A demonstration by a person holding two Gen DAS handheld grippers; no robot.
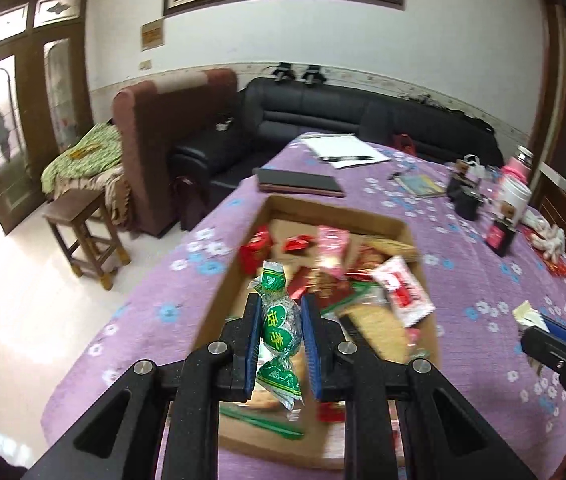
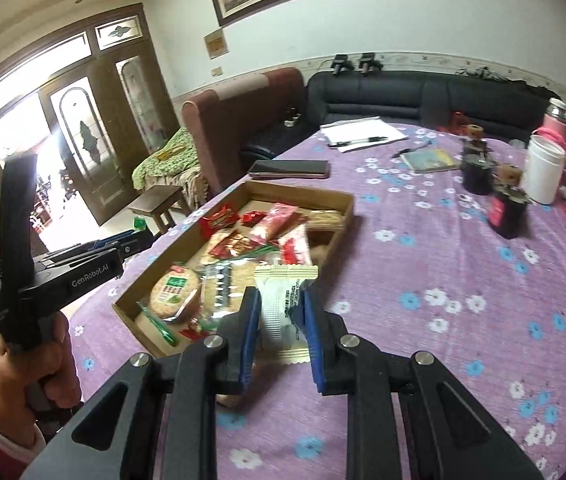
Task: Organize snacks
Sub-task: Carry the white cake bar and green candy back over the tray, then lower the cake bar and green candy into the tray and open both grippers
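Green-wrapped candy [image 1: 279,330] clamped between left gripper [image 1: 281,308] pads, held above cardboard tray [image 1: 325,208] of mixed snacks on purple floral tablecloth [image 2: 443,280]. White snack packet [image 2: 285,304] pinched in right gripper [image 2: 281,300], just beside tray.

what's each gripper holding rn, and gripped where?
Left gripper: green twist-wrapped candy, jaws on its round middle, twisted ends free. Right gripper: white sealed snack packet, jaws on its two long sides, around mid-length.

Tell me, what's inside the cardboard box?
The cardboard box holds loose snacks: red candy packets, a round cracker pack and a white-and-red packet. They overlap, so anything underneath is hidden.
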